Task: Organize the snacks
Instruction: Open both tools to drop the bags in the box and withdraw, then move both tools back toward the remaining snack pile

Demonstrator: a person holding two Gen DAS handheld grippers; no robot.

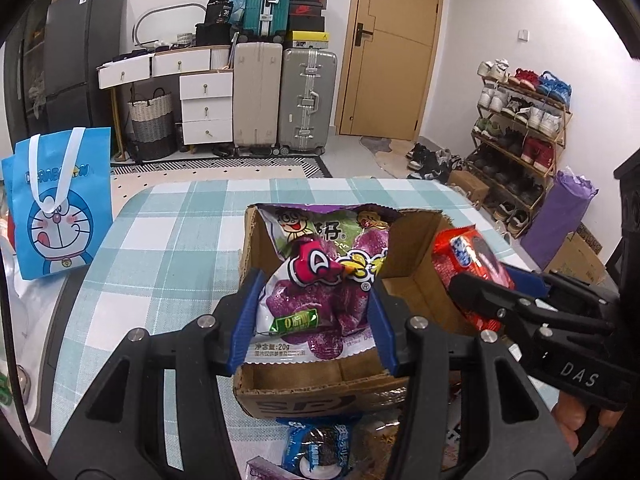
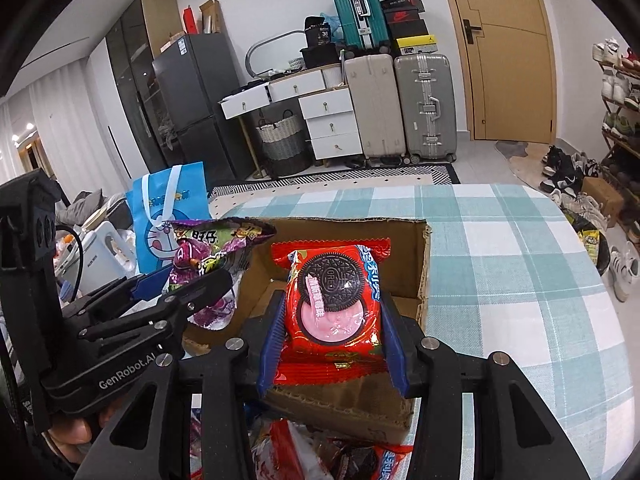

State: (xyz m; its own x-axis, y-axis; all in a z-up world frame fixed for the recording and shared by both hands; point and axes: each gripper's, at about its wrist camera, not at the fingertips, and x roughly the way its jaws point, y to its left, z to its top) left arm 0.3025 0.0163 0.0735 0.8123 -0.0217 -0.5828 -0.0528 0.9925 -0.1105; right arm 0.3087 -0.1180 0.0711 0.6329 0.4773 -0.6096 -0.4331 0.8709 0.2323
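An open cardboard box sits on the checked tablecloth. My left gripper is shut on a purple grape gummy packet, held over the box's left half; the same packet shows at the left of the right wrist view. My right gripper is shut on a red Oreo packet, held over the box's right half; the packet shows at the right of the left wrist view. Another purple-and-green snack bag stands against the box's far wall.
More snack packets lie in front of the box: a blue Oreo pack and red packs. A blue cartoon gift bag stands left of the table. Checked tablecloth spreads to the right. Suitcases, drawers and a shoe rack stand beyond.
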